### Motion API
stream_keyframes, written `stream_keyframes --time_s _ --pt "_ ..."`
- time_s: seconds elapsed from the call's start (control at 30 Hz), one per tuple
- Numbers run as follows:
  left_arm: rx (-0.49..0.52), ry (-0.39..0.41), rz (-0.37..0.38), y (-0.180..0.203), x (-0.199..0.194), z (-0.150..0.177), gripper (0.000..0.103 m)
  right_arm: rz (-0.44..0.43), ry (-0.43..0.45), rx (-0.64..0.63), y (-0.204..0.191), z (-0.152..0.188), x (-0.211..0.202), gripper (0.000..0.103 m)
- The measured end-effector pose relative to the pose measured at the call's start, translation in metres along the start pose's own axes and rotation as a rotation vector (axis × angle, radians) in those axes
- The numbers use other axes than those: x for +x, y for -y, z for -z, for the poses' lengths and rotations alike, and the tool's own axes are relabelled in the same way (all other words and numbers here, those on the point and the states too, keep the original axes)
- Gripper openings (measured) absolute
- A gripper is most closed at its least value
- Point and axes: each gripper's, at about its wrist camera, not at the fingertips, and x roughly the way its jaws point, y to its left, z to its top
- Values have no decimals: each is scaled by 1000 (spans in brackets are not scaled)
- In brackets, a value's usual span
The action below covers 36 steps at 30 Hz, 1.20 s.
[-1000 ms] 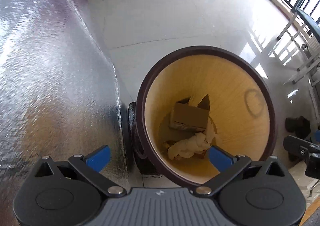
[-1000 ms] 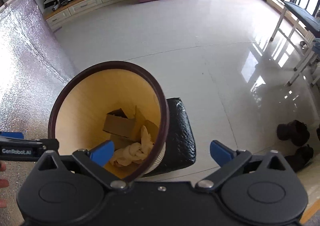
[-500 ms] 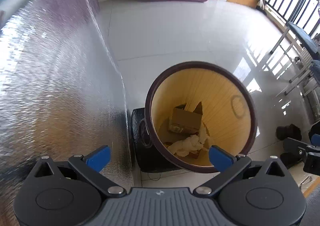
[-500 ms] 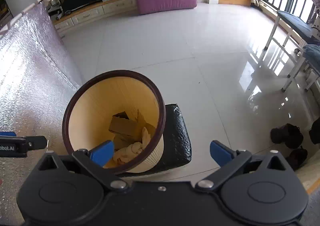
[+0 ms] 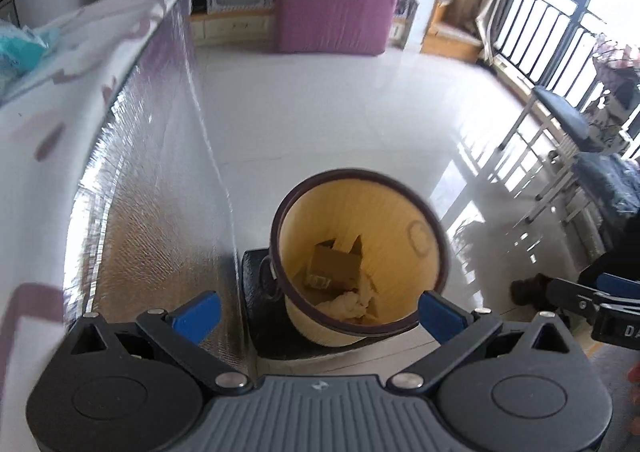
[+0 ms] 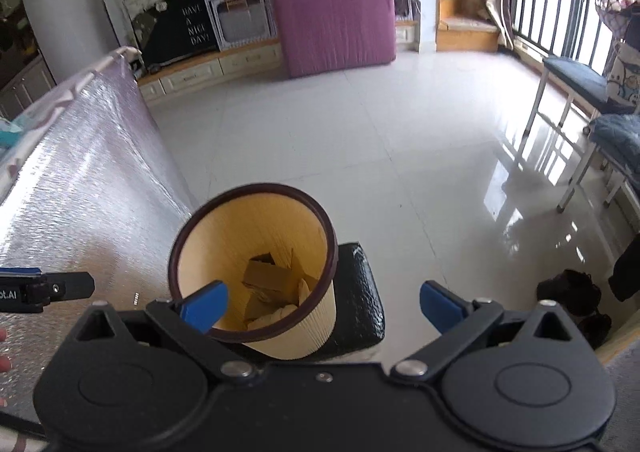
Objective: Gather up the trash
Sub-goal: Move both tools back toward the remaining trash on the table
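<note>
the left gripper [image 5: 316, 316] and the right gripper [image 6: 322, 306] both gape, empty. the trash bin [image 5: 400, 207] sits low centre, beyond the fingertips, holding cardboard [image 5: 334, 264] and crumpled tissue [image 5: 348, 304].

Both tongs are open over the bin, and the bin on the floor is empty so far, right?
Not quite. Both tongs, left and right, are open, but the bin is not empty: the left wrist view shows a cardboard box and crumpled tissue at its bottom. The right wrist view also shows the cardboard inside.
</note>
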Motion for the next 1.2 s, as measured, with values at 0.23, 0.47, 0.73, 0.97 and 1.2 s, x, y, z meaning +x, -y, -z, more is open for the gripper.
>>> stream_keyframes --time_s 0.23,0.47,0.73,0.97,1.2 --pt "45 130 39 8 -54 10 103 -28 96 -14 -8 8 -46 103" --pt "39 247 56 -1 -103 29 103 -65 216 -32 -24 17 -91 103" --pt "10 410 33 -22 -153 49 103 -131 343 -74 -50 20 -130 103" --pt "-57 554 -12 -49 -196 62 103 -195 446 -118 -84 23 -149 103" --pt "-98 637 -109 -85 -226 81 103 -282 519 -141 -124 24 -157 103"
